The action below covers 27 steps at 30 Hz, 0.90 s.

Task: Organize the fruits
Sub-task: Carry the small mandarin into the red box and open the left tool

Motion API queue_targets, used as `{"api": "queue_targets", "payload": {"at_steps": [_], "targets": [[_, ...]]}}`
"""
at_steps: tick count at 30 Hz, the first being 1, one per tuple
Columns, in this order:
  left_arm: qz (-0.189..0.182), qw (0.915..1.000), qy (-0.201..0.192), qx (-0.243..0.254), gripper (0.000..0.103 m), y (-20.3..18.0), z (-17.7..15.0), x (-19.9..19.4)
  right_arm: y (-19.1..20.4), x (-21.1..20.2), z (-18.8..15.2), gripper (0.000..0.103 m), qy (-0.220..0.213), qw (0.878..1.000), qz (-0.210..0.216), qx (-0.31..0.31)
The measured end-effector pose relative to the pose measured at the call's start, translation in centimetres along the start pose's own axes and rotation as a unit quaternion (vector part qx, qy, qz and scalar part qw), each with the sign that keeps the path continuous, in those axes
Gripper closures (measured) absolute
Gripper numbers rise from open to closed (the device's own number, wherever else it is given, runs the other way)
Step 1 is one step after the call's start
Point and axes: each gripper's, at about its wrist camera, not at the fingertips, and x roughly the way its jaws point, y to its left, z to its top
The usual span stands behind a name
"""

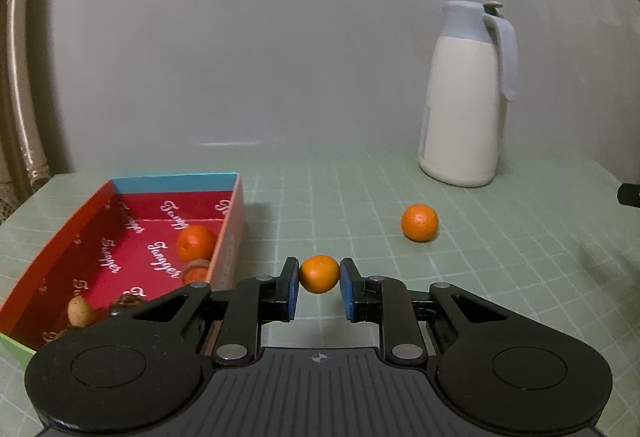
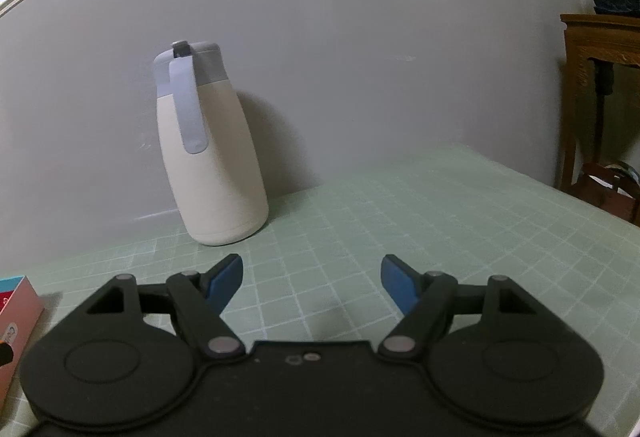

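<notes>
In the left wrist view my left gripper (image 1: 319, 275) is shut on a small orange (image 1: 319, 274), held between its blue pads above the green mat. A second orange (image 1: 419, 222) lies on the mat to the right, farther off. A third orange (image 1: 195, 242) sits inside the red box (image 1: 60, 237) at the left, along with a few brown nuts (image 1: 80, 311). In the right wrist view my right gripper (image 2: 311, 279) stands open over bare mat with nothing between its fingers.
A cream jug with a grey lid and handle (image 1: 464, 97) (image 2: 208, 153) stands near the wall. A corner of the box (image 2: 18, 301) shows at the right wrist view's left edge. A wooden side table (image 2: 600, 77) stands beyond the mat's right edge.
</notes>
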Motion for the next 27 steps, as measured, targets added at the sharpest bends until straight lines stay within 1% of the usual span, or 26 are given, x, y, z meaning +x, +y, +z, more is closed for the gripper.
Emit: {"api": "queue_targets", "payload": {"at_steps": [7, 8, 11, 16, 27], "targets": [[0.007, 0.9999, -0.010, -0.011, 0.081, 1.6, 0.2, -0.6, 1.6, 0.1, 0.0, 0.027, 0.001, 1.000, 0.006, -0.006], [0.018, 0.9995, -0.022, -0.010, 0.081, 1.8, 0.2, -0.7, 1.8, 0.1, -0.1, 0.027, 0.002, 1.000, 0.008, -0.007], [0.024, 0.9993, -0.026, -0.014, 0.081, 2.6, 0.2, -1.0, 2.6, 0.1, -0.1, 0.027, 0.001, 1.000, 0.013, -0.011], [0.037, 0.9988, -0.026, -0.019, 0.081, 4.5, 0.0, -1.3, 4.1, 0.2, -0.1, 0.027, 0.002, 1.000, 0.024, -0.015], [0.077, 0.9961, -0.023, -0.036, 0.081, 9.8, -0.7, -1.8, 8.2, 0.2, -0.7, 0.027, 0.005, 0.999, 0.046, -0.028]]}}
